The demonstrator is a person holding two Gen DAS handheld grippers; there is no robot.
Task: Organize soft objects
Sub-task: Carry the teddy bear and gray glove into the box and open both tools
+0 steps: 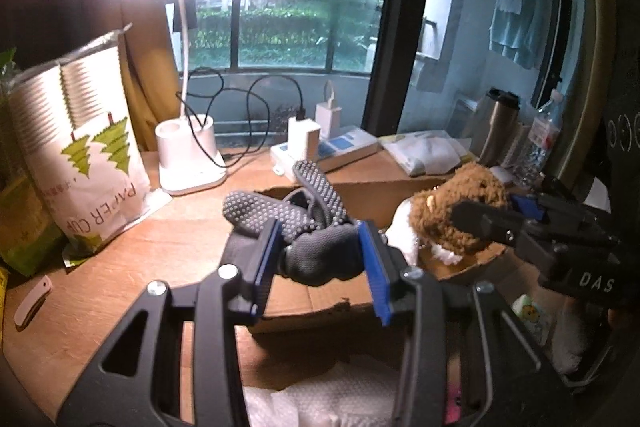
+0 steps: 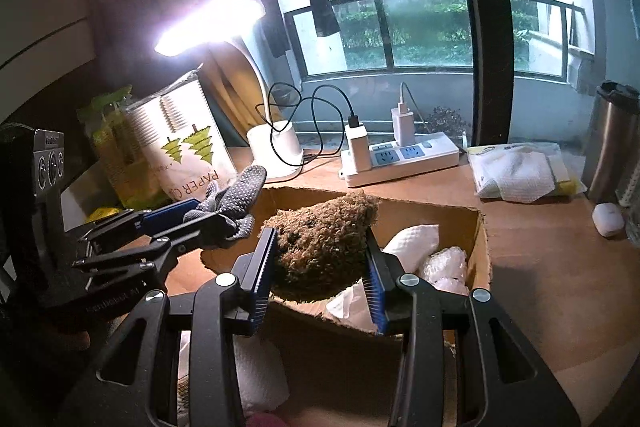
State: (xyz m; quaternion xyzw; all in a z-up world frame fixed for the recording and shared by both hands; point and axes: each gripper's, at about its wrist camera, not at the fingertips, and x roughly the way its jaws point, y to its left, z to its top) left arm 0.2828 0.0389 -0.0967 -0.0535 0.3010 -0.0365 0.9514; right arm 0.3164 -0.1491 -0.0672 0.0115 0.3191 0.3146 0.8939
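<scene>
Grey glove [image 1: 316, 247] sits clamped between left tongs [image 1: 316, 259] above cardboard box [image 1: 360, 199].

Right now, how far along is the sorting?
Done: tissue and bubble wrap already lie in the box. In hand: left gripper is shut on a grey glove, right gripper on a brown plush, both over the box. Left: release both inside.
</scene>
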